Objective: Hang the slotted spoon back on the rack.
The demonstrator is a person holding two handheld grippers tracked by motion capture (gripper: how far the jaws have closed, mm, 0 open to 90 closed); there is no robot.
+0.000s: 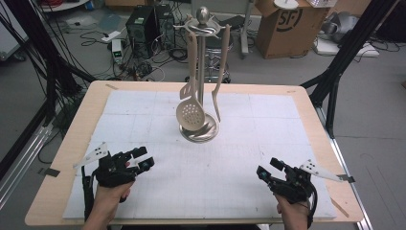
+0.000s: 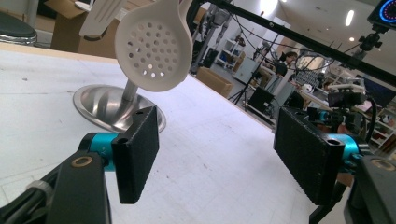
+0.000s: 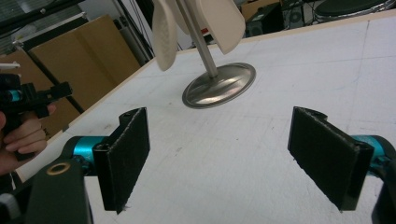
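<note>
Both grippers, left (image 1: 142, 157) and right (image 1: 269, 167), rest near the table's (image 1: 62, 158) front edge, jaws spread, empty. Utensil stand (image 1: 201, 128) sits mid-table toward the far edge, skimmer (image 1: 190, 114) hanging (spatulas beside it). Approach stage, likely; next: reach forward, close on a handle.

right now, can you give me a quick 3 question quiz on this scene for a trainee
1. True or false: the skimmer lies flat on the table.
2. What does the left gripper hold? A) the skimmer B) nothing C) the stand
3. Fill in: the right gripper has its jaws ____.

Key:
1. False, it hangs from the stand.
2. B.
3. Open.
</note>
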